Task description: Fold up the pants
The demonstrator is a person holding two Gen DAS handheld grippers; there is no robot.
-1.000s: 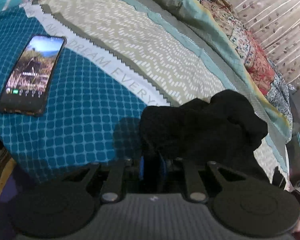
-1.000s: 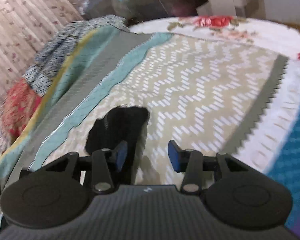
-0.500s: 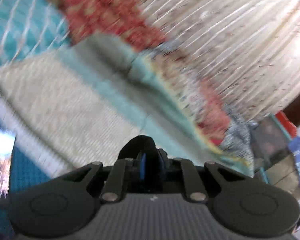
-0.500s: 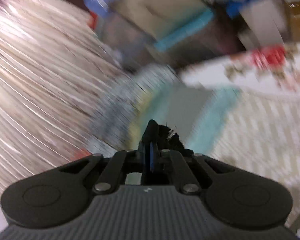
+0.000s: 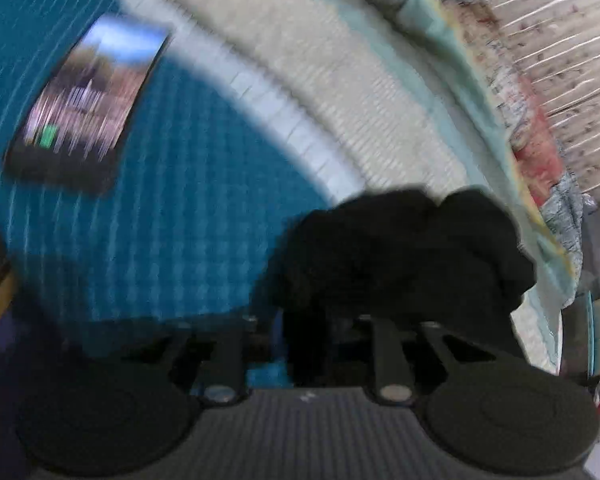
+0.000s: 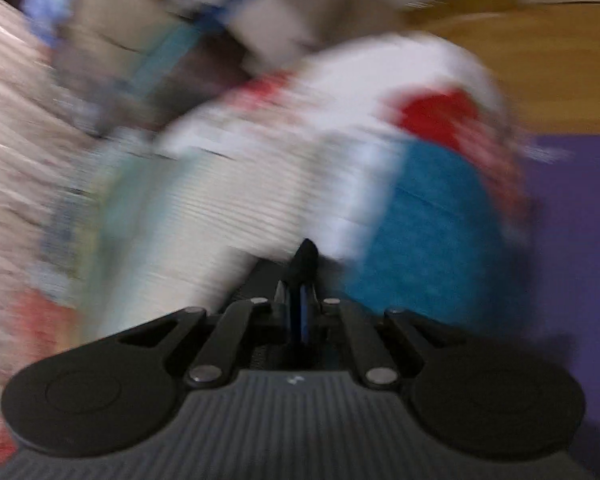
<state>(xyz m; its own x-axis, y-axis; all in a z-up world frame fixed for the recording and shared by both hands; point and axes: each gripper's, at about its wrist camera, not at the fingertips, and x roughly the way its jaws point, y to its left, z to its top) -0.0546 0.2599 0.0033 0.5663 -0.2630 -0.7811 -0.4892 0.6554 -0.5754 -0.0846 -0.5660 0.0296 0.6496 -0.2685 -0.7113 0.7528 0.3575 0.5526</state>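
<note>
Your left tongs [image 5: 306, 344] have just been easing apart, black pants [image 5: 404, 256] bunched between and just ahead of them. Your right tongs [image 6: 300, 312] – also loosening – pinch a dark fold. Loosen further and both corners could drop – near the phone [image 5: 88, 108].

The left tongs [image 5: 312, 332] point steeply downward, the two black linkage arms spread toward five and seven o'clock in the left wrist view. Their jaws have just been opening a little, yet black pants [image 5: 404, 256] cloth fills the gap between them and hides the blue pads, so the grip looks kept on the fabric. The right tongs [image 6: 298, 312] also tilt downward, aimed toward twelve o'clock in the blurred right wrist view. Their jaws have just eased apart slightly and stand nearly together, a thin dark strip of cloth pinched between the blue pads [image 6: 307, 312].
</note>
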